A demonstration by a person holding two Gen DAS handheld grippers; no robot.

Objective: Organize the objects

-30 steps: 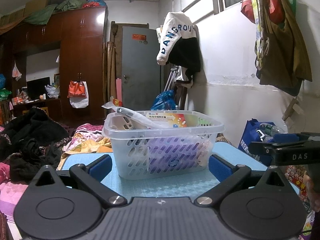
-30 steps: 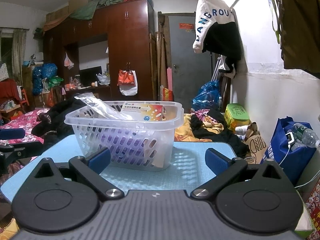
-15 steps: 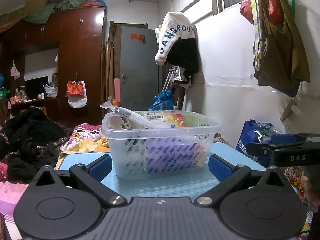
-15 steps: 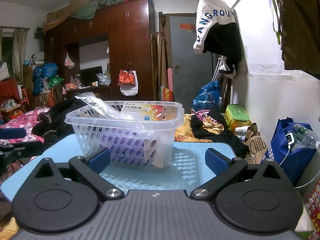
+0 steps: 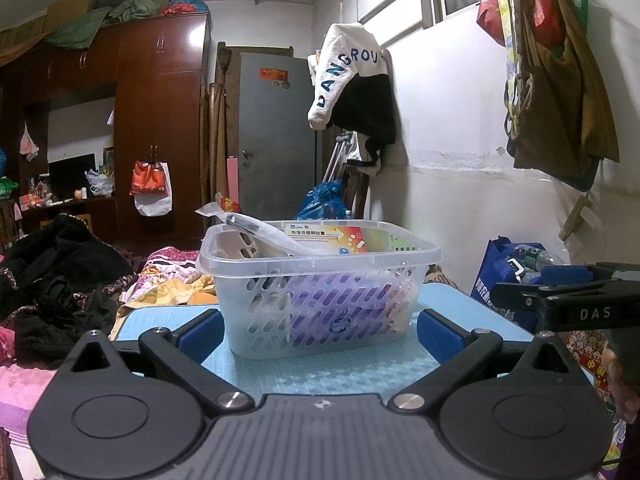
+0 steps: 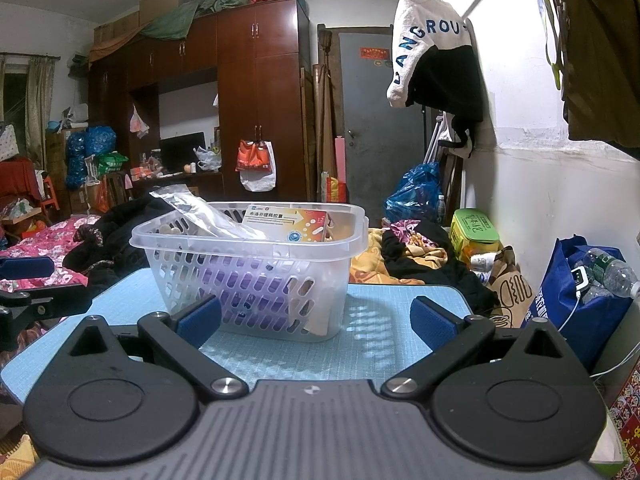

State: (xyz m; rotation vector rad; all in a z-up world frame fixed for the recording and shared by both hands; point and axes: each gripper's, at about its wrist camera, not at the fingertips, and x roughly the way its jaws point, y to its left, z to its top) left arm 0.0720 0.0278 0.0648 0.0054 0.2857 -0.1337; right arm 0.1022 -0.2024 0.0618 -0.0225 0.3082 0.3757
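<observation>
A clear plastic basket point(image 5: 320, 308) stands on the light blue table point(image 5: 332, 376). It holds a medicine box point(image 5: 324, 236), a clear plastic packet point(image 5: 256, 228) and purple items behind its slotted wall. My left gripper point(image 5: 320, 334) is open and empty, low over the table just short of the basket. In the right wrist view the basket point(image 6: 256, 280) stands left of centre with the medicine box point(image 6: 286, 220) on top. My right gripper point(image 6: 316, 320) is open and empty, short of the basket. Each gripper shows at the edge of the other's view.
Dark clothes point(image 5: 56, 276) and bedding lie on the left. A blue bag with bottles point(image 6: 588, 296) stands right of the table by the white wall. A green box point(image 6: 474, 236) and clothes lie behind the table. A wardrobe and a grey door are far back.
The left wrist view has shifted slightly; the basket sits a little lower and more central. The right view is almost unchanged. Both grippers stay open.
</observation>
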